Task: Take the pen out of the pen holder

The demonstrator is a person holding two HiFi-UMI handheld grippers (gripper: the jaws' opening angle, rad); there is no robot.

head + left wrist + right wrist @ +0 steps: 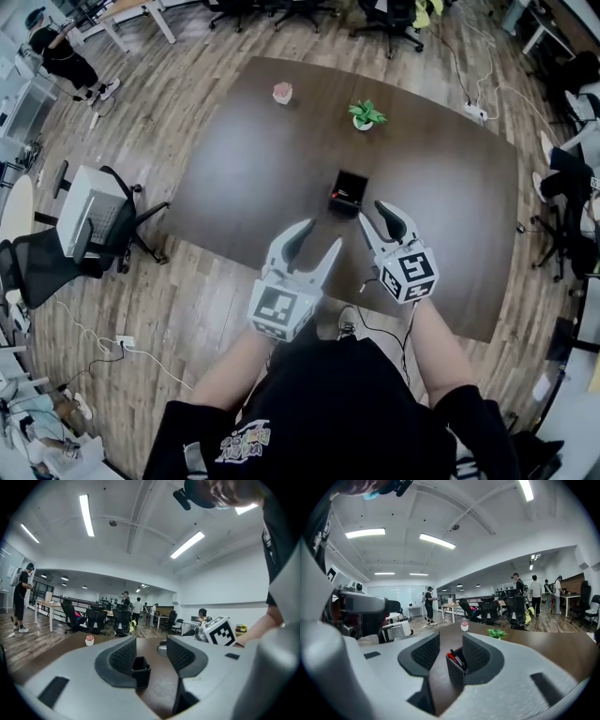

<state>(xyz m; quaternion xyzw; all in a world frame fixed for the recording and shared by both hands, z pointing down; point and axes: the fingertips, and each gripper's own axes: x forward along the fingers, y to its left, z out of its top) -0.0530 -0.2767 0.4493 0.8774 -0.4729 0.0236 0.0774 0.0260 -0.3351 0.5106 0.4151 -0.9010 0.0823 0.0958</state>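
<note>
A black square pen holder (pixel 349 193) stands on the dark brown table (pixel 253 159), with red and dark pens (pixel 455 658) sticking up inside it. My right gripper (pixel 377 217) is open just in front of the holder, at its right. In the right gripper view the holder (pixel 457 670) shows between the spread jaws, nothing gripped. My left gripper (pixel 319 238) is open too, near the table's front edge and short of the holder. Through its jaws the holder (pixel 140 670) appears a little way ahead, and the right gripper's marker cube (pixel 220 631) shows at the right.
A small pink potted plant (pixel 282 92) and a green potted plant (pixel 365 114) stand at the far side of the table. An office chair (pixel 89 220) is on the wood floor to the left. People and more chairs are far off in the room.
</note>
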